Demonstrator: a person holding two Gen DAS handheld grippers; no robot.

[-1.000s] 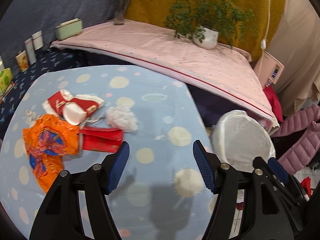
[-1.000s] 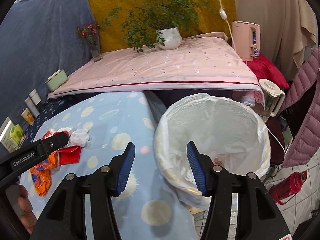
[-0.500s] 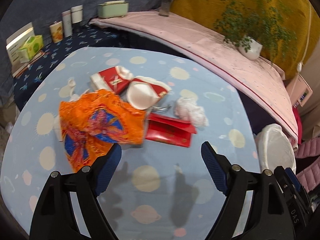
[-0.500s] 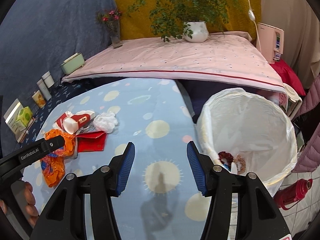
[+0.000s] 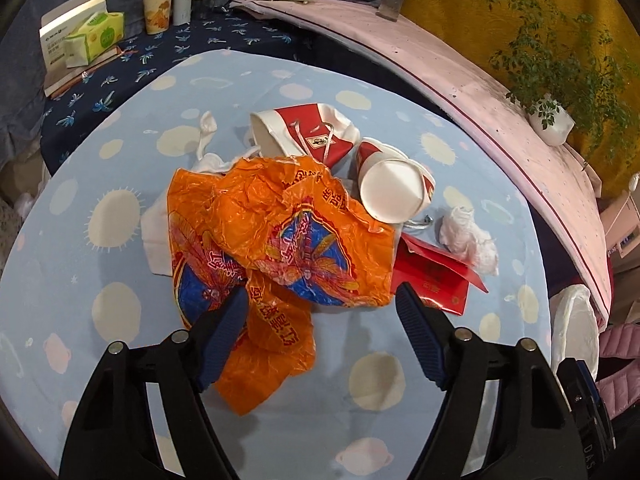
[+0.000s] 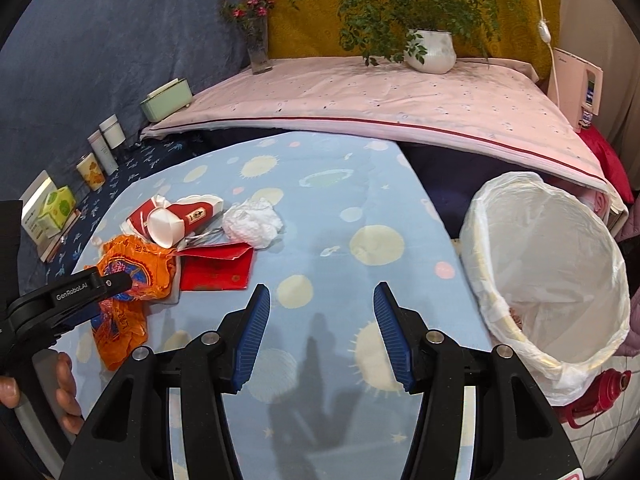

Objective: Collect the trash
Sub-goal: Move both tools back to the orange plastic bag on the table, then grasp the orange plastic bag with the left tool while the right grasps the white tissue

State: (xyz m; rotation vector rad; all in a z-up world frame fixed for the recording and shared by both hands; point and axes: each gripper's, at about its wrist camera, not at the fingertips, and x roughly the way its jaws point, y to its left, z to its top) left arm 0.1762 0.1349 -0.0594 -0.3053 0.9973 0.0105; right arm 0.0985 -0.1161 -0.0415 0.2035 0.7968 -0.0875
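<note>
Trash lies piled on the blue spotted table point(image 5: 120, 300): a crumpled orange plastic bag point(image 5: 276, 240), a red-and-white paper cup point(image 5: 394, 188), a red-and-white carton point(image 5: 304, 134), a red envelope point(image 5: 434, 284) and a white tissue wad point(image 5: 468, 240). My left gripper point(image 5: 320, 312) is open, its fingers straddling the orange bag's near part. My right gripper point(image 6: 320, 320) is open and empty over bare table. The pile also shows in the right wrist view, with the orange bag point(image 6: 132, 272) and the tissue point(image 6: 252, 222). The white-lined bin point(image 6: 548, 264) stands off the table's right edge.
A pink-covered ledge point(image 6: 380, 92) behind holds a potted plant point(image 6: 430, 50), a flower vase point(image 6: 258, 50) and a green box point(image 6: 166, 98). Cups and a tissue box point(image 5: 94, 38) stand on the dark cloth at left. A red thermos point(image 6: 596, 396) stands on the floor by the bin.
My left gripper swung from the bin side to the trash pile and closed in on the orange bag. My right gripper swung left from over the bin to above the table.
</note>
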